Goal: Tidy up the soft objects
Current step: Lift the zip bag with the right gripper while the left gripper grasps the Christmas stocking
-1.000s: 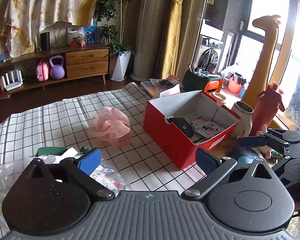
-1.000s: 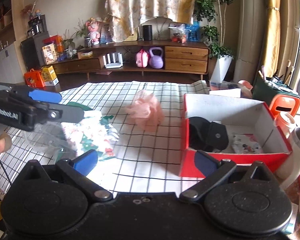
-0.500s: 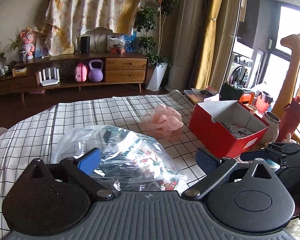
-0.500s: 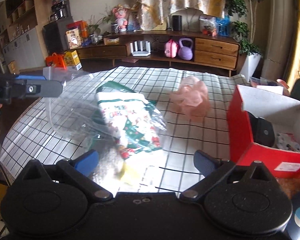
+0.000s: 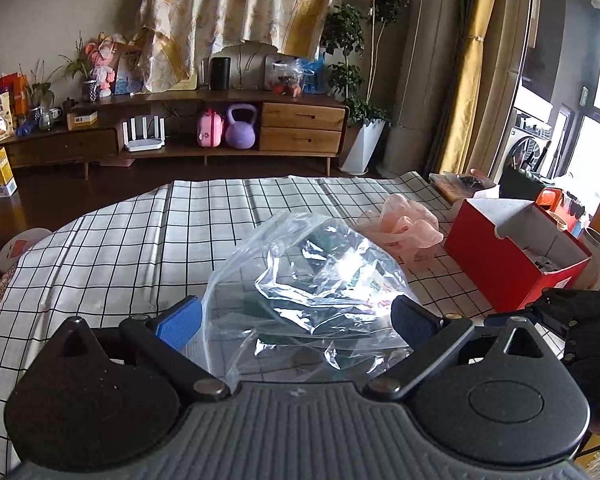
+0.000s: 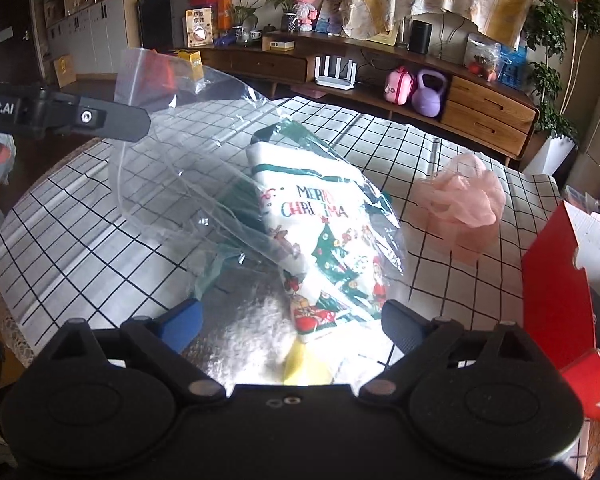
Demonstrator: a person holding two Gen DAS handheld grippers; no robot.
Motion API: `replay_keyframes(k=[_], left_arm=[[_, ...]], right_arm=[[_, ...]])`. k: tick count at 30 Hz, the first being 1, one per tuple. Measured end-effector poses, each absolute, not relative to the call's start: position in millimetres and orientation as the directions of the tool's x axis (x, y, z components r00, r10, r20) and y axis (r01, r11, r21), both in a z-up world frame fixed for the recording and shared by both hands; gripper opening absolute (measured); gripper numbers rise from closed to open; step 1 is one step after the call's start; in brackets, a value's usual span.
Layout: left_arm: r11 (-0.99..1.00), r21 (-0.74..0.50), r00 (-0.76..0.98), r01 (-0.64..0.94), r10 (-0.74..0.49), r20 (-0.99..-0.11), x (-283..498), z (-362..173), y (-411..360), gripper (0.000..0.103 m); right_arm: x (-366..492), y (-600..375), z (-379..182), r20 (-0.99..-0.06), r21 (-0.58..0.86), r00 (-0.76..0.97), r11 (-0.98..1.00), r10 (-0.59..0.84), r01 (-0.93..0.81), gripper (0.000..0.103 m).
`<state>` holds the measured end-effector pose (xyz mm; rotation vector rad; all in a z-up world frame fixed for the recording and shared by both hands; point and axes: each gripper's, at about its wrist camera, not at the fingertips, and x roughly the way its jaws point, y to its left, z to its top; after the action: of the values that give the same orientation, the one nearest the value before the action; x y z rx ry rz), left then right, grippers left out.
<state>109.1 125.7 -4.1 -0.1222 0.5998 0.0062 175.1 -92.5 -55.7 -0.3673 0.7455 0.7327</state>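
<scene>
A clear plastic bag (image 5: pixel 312 280) holding a white and green "Merry Christmas" cloth (image 6: pixel 316 232) lies on the checked tablecloth (image 5: pixel 140 240). My left gripper (image 5: pixel 296 316) is open, its blue pads on either side of the bag's near end. In the right wrist view the left gripper's finger (image 6: pixel 100 116) reaches to the bag's raised open edge (image 6: pixel 160 92). My right gripper (image 6: pixel 292 320) is open just above the bag's near end. A pink mesh bath sponge (image 5: pixel 404 226) lies beyond the bag; it also shows in the right wrist view (image 6: pixel 464 200).
A red open box (image 5: pixel 512 256) with dark items stands at the table's right; it also shows in the right wrist view (image 6: pixel 556 280). A pale jar (image 5: pixel 596 256) stands beside it. The table's left edge drops to the floor. A wooden sideboard (image 5: pixel 180 132) is far behind.
Both grippers have swung left from the red box to the plastic bag. The bag's open edge has risen beside the left finger. Both grippers stayed open.
</scene>
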Motion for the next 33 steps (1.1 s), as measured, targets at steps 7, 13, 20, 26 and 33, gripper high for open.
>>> replay_keyframes(k=[7, 13, 20, 26, 33], left_arm=[[0.989, -0.133, 0.778, -0.066, -0.032, -0.627, 127, -39, 146, 0.101], [0.988, -0.152, 0.747, -0.005, -0.098, -0.657, 137, -64, 140, 0.101], [0.989, -0.133, 0.736, 0.057, -0.132, -0.664, 146, -74, 125, 0.101], [0.987, -0.142, 0.728, 0.074, -0.150, -0.668, 149, -76, 119, 0.101], [0.987, -0.147, 0.722, 0.071, -0.153, -0.675, 148, -79, 119, 0.101]], right_arm=[[189, -78, -67, -0.732, -0.072, 0.501, 0.678, 0.462, -0.731, 0.094], [199, -76, -77, -0.741, -0.088, 0.501, 0.676, 0.446, -0.732, 0.088], [210, -78, -79, -0.735, -0.084, 0.507, 0.681, 0.451, -0.727, 0.075], [210, -73, -76, -0.726, -0.080, 0.498, 0.661, 0.475, -0.746, 0.044], [208, -78, -71, -0.709, -0.055, 0.506, 0.677, 0.491, -0.734, 0.016]])
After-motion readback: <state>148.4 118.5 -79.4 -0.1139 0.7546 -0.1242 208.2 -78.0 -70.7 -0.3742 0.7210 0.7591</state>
